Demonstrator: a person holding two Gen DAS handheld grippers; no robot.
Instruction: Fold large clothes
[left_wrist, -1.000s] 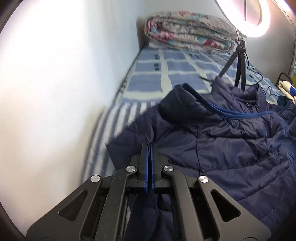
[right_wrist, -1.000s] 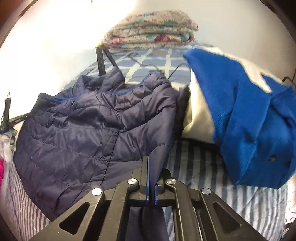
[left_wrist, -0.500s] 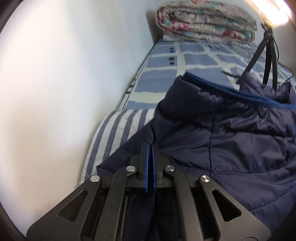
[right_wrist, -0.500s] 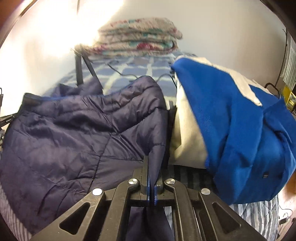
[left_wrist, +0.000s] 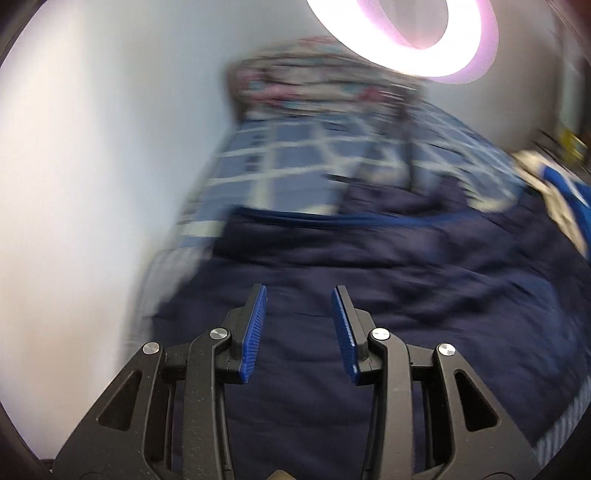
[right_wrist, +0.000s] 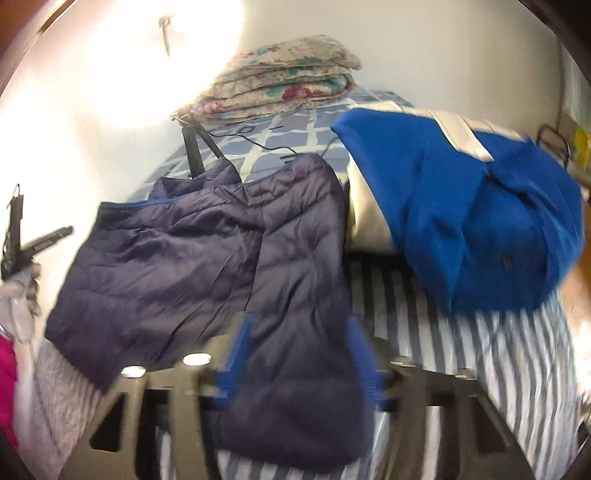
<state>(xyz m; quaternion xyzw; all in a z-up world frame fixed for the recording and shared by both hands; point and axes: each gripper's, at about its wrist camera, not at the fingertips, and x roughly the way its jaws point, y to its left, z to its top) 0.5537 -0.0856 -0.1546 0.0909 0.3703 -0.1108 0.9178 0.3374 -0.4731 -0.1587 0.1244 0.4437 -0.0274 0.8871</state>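
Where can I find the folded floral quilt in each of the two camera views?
Left wrist: floral quilt, top centre, blurred, below the ring light.
Right wrist: floral quilt, top centre, against the wall.
Shared landmark: the navy puffer jacket on the bed.

Left gripper (left_wrist: 298, 295): jaws spread wide, blue ribbed pads (left_wrist: 254, 328) facing each other, nothing held between the fingers. Right gripper (right_wrist: 301, 328): jaws likewise parted, pads (right_wrist: 236, 350) smeared by motion blur, no grip seen between them. Both are pointed forward and angled slightly downward.
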